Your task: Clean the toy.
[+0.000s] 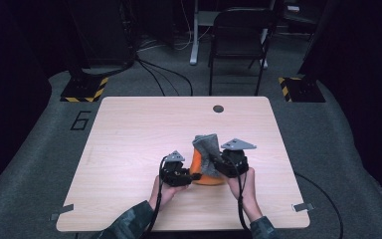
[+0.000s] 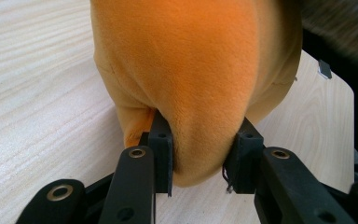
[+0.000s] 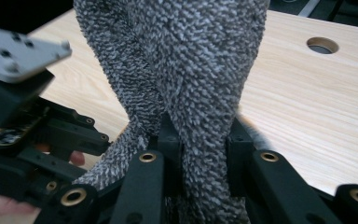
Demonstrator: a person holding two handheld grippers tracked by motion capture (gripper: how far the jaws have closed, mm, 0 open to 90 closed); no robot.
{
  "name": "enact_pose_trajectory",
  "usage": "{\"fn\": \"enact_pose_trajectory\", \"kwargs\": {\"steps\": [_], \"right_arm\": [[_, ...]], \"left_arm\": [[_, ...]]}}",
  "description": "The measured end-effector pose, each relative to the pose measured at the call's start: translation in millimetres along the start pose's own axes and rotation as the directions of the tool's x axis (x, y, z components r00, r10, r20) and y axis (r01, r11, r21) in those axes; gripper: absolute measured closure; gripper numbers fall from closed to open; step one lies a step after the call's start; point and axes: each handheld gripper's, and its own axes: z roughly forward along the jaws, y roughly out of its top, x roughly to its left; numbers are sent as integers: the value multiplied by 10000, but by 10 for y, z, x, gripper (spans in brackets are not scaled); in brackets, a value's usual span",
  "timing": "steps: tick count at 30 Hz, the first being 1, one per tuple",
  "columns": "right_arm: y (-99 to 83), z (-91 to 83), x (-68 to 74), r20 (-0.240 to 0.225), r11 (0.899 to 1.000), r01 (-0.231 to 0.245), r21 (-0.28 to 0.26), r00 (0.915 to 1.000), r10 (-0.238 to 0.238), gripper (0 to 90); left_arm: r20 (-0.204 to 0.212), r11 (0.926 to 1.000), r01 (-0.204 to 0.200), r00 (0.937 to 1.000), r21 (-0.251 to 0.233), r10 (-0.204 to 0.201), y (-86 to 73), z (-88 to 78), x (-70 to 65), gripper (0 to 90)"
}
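Near the table's [image 1: 129, 129] front edge, the left gripper [image 2: 200, 158] pinches an orange plush cloth [image 2: 191, 70]. The right gripper [image 3: 205, 149] is clamped on a grey knitted cloth [image 3: 191, 60], lifted above the orange one.

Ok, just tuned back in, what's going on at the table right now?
A person works two hand-held grippers near the table's front edge. The left gripper is clamped on an orange plush piece resting on the wood. The right gripper pinches a grey knitted cloth, lifted and twisted above the orange piece.
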Motion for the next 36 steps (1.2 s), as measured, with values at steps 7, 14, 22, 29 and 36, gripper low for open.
{"fn": "enact_pose_trajectory", "kwargs": {"steps": [7,14,22,29,36], "right_arm": [[-118,181,60,1304,9919,1234,315,9834,-1265,752],[-154,141,-11,1413,9908,1261,498,9811,-1319,754],[-239,121,-202,1777,9945,714,768,9805,-842,753],[-300,139,-356,2010,9945,307,997,9783,-504,752],[-416,203,-553,2439,9891,-402,1419,9698,44,753]], "left_arm": [[-172,9998,-168,9997,66,169,-32,33,-23,678],[-79,9993,-363,9993,131,364,-34,36,-13,678],[-24,9993,-362,9993,90,363,-34,44,-4,677],[68,9992,-387,9992,15,387,-35,48,4,677],[145,9992,-408,9991,0,407,-39,48,11,677]]}}
